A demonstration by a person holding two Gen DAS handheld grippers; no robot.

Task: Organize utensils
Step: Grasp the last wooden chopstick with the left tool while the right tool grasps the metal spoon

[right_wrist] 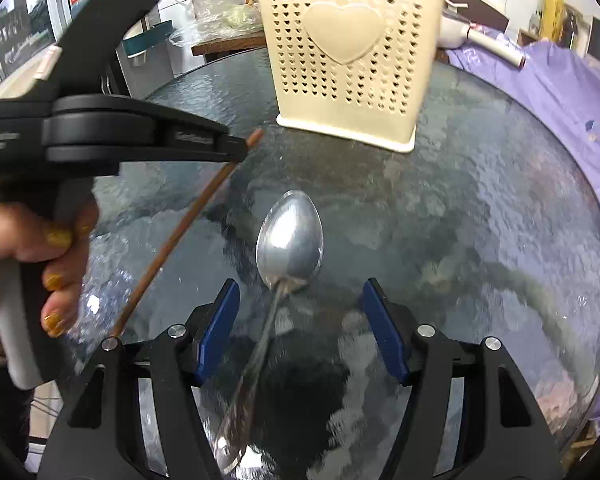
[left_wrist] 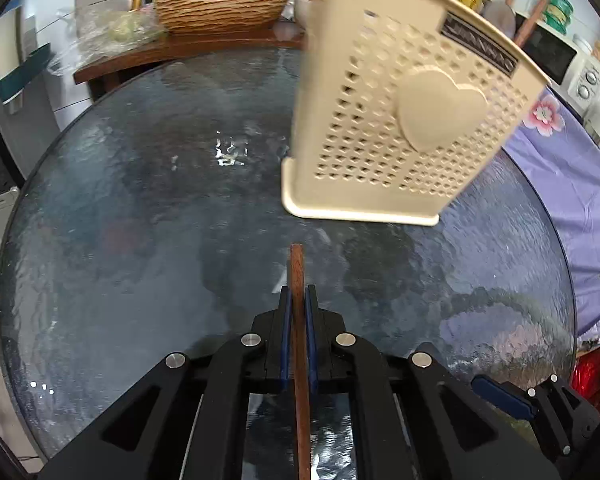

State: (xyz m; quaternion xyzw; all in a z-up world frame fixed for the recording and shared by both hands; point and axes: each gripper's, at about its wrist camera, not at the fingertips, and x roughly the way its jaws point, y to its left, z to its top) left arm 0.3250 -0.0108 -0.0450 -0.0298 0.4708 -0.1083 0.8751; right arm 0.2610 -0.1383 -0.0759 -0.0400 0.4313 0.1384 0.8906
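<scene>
A thin brown wooden chopstick [left_wrist: 298, 276] is clamped upright between the blue pads of my left gripper [left_wrist: 299, 294], which is shut on it. From the right wrist view, the left gripper [right_wrist: 236, 148] holds the chopstick [right_wrist: 180, 232] slanting above the glass, left of the spoon. A metal spoon [right_wrist: 290, 240] lies on the glass, its bowl just ahead of my right gripper [right_wrist: 302, 314]. The handle runs back between the open jaws, and the pads do not touch it. A beige perforated utensil holder [left_wrist: 400, 120] [right_wrist: 348, 52] with a heart on its front stands farther back on the table.
The round textured glass table [left_wrist: 140, 220] carries everything. A purple floral cloth [right_wrist: 560, 92] borders its right side. Behind it are a wooden shelf with a ribbed brown bowl [left_wrist: 220, 8], plastic bags and a microwave [left_wrist: 556, 56]. A person's hand [right_wrist: 56, 248] grips the left tool.
</scene>
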